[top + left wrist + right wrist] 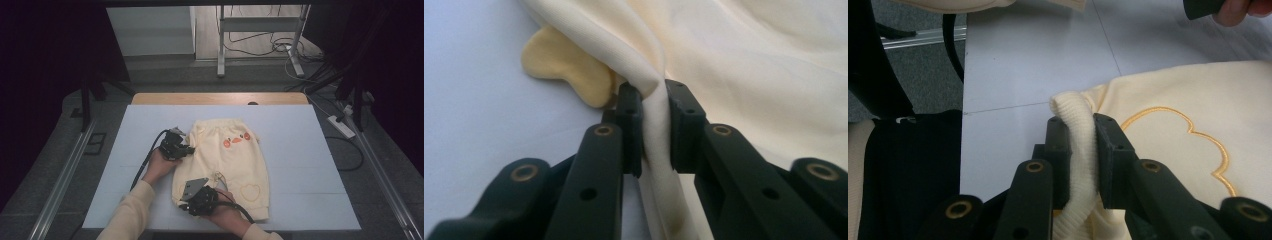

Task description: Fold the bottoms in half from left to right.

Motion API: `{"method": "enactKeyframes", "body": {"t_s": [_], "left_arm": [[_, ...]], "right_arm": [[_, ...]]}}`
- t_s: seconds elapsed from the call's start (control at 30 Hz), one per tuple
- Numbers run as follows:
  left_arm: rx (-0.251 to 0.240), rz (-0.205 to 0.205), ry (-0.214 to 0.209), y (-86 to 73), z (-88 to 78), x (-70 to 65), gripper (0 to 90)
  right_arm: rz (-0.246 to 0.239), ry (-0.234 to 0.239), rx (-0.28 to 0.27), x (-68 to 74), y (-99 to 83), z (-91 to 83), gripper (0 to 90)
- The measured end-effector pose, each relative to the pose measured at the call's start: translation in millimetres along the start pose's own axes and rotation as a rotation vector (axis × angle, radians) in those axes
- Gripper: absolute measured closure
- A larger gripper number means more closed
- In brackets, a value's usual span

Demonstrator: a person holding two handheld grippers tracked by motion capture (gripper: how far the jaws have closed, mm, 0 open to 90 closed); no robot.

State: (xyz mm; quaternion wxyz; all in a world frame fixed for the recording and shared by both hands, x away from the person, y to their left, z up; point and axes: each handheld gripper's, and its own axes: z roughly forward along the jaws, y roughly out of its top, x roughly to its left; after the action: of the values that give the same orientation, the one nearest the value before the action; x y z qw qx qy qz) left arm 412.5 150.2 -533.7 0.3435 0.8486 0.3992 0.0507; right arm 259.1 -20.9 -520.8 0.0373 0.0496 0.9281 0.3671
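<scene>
Gripping pants (227,160), one item, near table's (310,165) front edge: left gripper (654,125) clamps side fold, right gripper (1080,160) ribbed cuff. We should lift both evenly, keeping fabric taut.

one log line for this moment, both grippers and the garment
left hand-held gripper: shut on pants side fold | right hand-held gripper: shut on ribbed cuff | pants: flat on white mat

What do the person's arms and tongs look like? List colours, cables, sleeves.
Both tongs, left tongs and right tongs, are black, with brass-coloured rivets at the jaw joints. A black cable trails from each. A grey three-cornered plate tops the right. The sleeves are cream.
</scene>
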Motion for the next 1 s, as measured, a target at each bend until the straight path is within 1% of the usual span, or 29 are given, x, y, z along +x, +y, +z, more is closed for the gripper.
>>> {"method": "enactKeyframes", "body": {"t_s": [0.13, 0.3, 0.37, 0.4, 0.5, 0.63, 0.8, 0.87, 0.93, 1.0], "left_arm": [[-0.001, 0.011, -0.003, 0.0, -1.3, 1.0, 80.3], [-0.019, -0.002, -0.015, 0.9, -6.5, 1.0, 80.7], [-0.037, -0.008, -0.02, 1.6, -11.6, -0.1, 80.7], [-0.048, -0.01, -0.021, 2.1, -13.9, -1.0, 80.7], [-0.071, 0.002, -0.016, 4.1, -19.3, -4.1, 80.8], [-0.105, -0.01, -0.034, 5.0, -25.2, -5.5, 80.9], [-0.111, -0.001, -0.036, 6.0, -26.2, -3.6, 80.9], [-0.111, -0.004, -0.039, 5.4, -27.1, -1.5, 80.9], [-0.118, -0.017, -0.054, 5.0, -27.7, 0.2, 80.9], [-0.121, -0.017, -0.059, 5.4, -27.7, 0.7, 81.0]], "right_arm": [[0.001, -0.001, -0.002, 0.0, -0.1, -0.1, 77.5], [0.002, 0.0, 0.001, -0.3, 0.1, -2.4, 77.5], [0.004, -0.003, -0.001, 0.1, 0.4, -3.5, 77.5], [0.005, -0.006, -0.011, 0.7, 0.6, -4.4, 77.5], [0.01, -0.01, -0.022, 1.2, 2.0, -9.3, 77.8], [0.018, -0.01, -0.035, 0.2, 2.7, -14.0, 77.9], [0.013, -0.007, -0.038, 0.5, 1.8, -15.4, 78.3], [0.015, 0.001, -0.036, -1.3, 1.7, -15.4, 78.3], [0.016, 0.003, -0.038, -1.8, 1.7, -15.6, 78.4], [0.016, 0.001, -0.043, -1.3, 1.9, -15.9, 78.3]]}}
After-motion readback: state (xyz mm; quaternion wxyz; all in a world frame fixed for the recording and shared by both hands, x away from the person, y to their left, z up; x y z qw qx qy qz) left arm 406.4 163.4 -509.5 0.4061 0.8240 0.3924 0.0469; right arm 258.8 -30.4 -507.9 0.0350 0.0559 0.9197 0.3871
